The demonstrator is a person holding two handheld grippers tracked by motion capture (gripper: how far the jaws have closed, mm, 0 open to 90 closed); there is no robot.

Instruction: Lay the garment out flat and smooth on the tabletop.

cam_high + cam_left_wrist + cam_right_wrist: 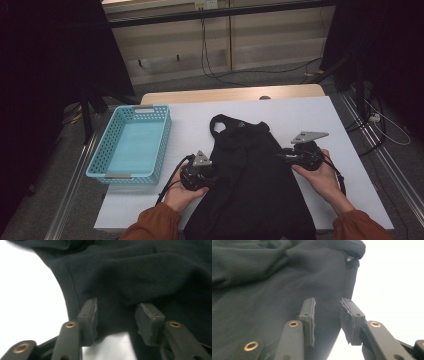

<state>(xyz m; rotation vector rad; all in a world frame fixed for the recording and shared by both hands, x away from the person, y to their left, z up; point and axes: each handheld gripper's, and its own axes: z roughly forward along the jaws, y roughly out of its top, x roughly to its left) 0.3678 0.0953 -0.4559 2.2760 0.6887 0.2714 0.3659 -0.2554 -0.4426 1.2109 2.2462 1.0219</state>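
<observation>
Both hand-held grippers, left [212, 176] and right [283, 156], parted at the black garment [250, 170] edges (ungripped): pinch hems squarely before lifting.

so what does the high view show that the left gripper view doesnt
High view alone: the blue basket left of the black garment, the right tool at the garment's far edge, both hands and the room behind. Left gripper view alone: the left tool jaws apart over the garment's hem. Both: black garment and white table.
</observation>
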